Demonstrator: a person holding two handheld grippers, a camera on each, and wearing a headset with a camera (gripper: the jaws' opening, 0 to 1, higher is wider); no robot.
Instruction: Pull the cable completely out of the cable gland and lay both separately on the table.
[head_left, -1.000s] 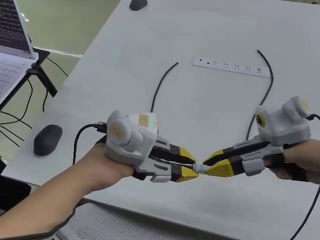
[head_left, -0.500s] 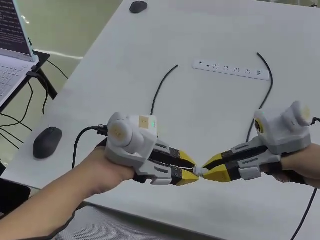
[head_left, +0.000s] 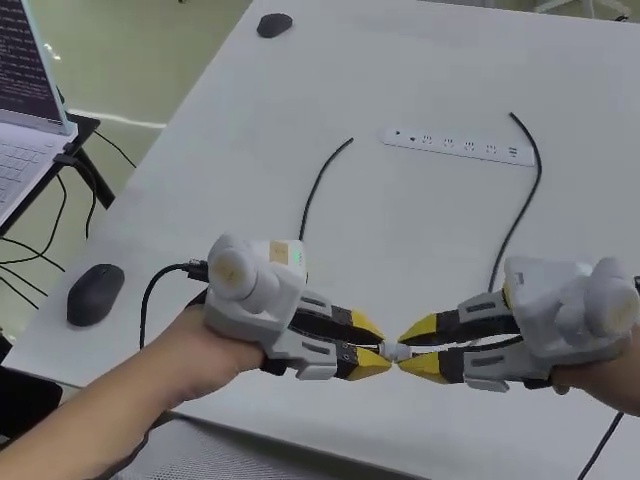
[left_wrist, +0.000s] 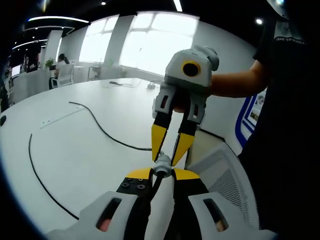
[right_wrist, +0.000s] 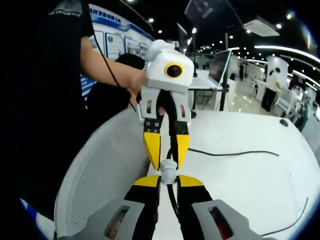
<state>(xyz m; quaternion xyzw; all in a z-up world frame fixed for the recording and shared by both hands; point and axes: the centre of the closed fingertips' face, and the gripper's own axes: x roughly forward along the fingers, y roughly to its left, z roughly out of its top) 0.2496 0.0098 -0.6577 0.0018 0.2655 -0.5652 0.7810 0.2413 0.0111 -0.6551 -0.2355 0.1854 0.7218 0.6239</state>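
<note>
Holding the cable gland (head_left: 392, 351) mid-air over the desk's (head_left: 420, 230) near edge: small, light, rigid. Thin cable (right_wrist: 173, 197) through it looks limp, slick. Fingers of left gripper (head_left: 385, 350) and right gripper (head_left: 401, 350) clenched on the gland; we'd pinch cable close in.

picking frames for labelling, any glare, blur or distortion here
Head view: even light, soft shadows, cable gland small but readable. Left gripper view: fisheye curves the table, windows blown out white, cable gland crisp. Right gripper view: dark surrounds, ceiling lights flare, cable gland clear, far room soft.
</note>
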